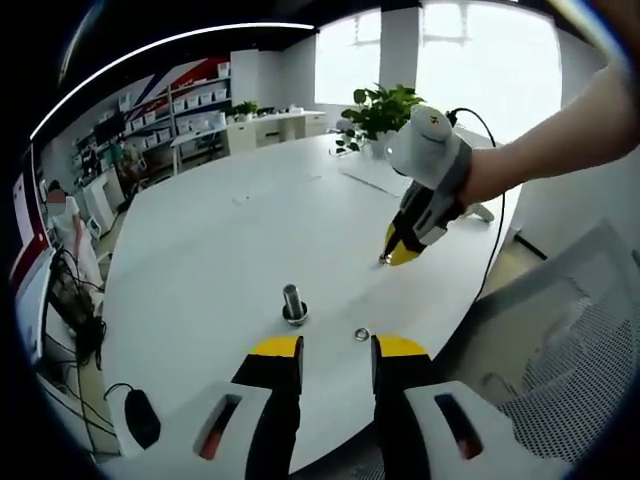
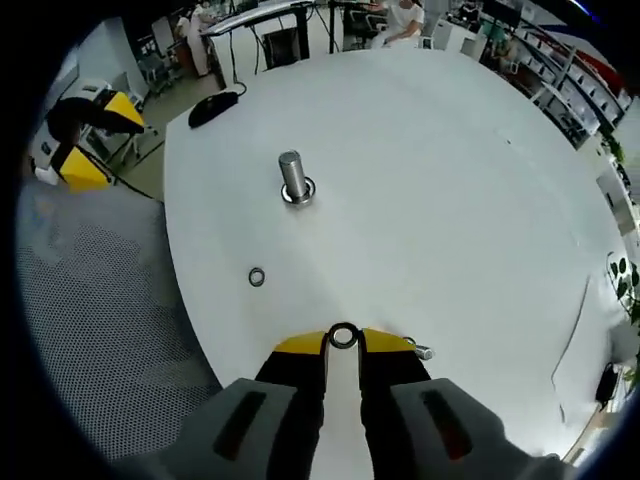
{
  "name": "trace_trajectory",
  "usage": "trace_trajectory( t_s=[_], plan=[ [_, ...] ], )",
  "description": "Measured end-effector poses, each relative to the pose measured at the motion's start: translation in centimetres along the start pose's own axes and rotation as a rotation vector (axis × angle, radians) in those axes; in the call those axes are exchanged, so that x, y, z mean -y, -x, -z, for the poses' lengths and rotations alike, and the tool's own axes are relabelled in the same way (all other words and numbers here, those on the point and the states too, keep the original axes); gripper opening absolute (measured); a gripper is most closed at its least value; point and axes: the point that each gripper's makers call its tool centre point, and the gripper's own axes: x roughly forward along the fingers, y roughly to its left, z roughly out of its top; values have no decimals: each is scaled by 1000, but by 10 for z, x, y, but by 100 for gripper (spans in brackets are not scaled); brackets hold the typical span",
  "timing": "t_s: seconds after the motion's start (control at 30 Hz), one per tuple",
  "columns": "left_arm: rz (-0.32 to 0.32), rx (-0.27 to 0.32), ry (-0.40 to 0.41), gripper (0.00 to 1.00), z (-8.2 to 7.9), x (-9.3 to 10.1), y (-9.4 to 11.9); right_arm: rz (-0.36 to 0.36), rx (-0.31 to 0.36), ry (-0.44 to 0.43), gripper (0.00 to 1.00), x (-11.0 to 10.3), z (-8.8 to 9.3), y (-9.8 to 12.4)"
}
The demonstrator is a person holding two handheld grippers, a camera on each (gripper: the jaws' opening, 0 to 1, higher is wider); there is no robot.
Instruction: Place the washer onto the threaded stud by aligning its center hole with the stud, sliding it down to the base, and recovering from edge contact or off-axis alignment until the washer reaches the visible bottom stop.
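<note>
While a washer (image 2: pixel 343 336) is pinched by its rim between the tips of the right tongs (image 2: pixel 343 340), the threaded stud (image 2: pixel 292 176) stands upright on the white worktop (image 2: pixel 450 200), well apart from it.

Item: held washer. Gripped edge-on, hole visible (a thin hold; slippage is judged possible if the rim strikes the stud top).

Item: stud. Seated on a ring-like base; whether a washer already lies there cannot be told.

Item: second washer (image 2: pixel 257 277). Lying flat and loose on the worktop, between stud and right tongs, near the edge; it could be knocked off by a low approach.

Item: small metal piece (image 2: pixel 422 352). Beside the right tongs; identity unclear.

Item: left tongs (image 1: pixel 336 350). Released, nothing held, hovering near the worktop edge with the stud (image 1: pixel 293 303) just ahead.

Risk noted: a tilted washer is likely to catch on the threads and jam off-axis unless levelled first.
</note>
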Motion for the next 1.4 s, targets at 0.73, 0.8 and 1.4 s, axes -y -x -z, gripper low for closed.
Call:
trace_trajectory(
  t_s=[0.73, 0.8, 1.4],
  plan=[
    [6, -16, -7, 25, 3, 2, -1, 85, 7, 76, 13, 36, 3, 19],
    [4, -17, -10, 25, 3, 1, -1, 86, 3, 80, 13, 38, 3, 16],
    [11, -24, -8, 25, 5, 2, -2, 81, -49, 96, 13, 48, 13, 1]
  ],
)
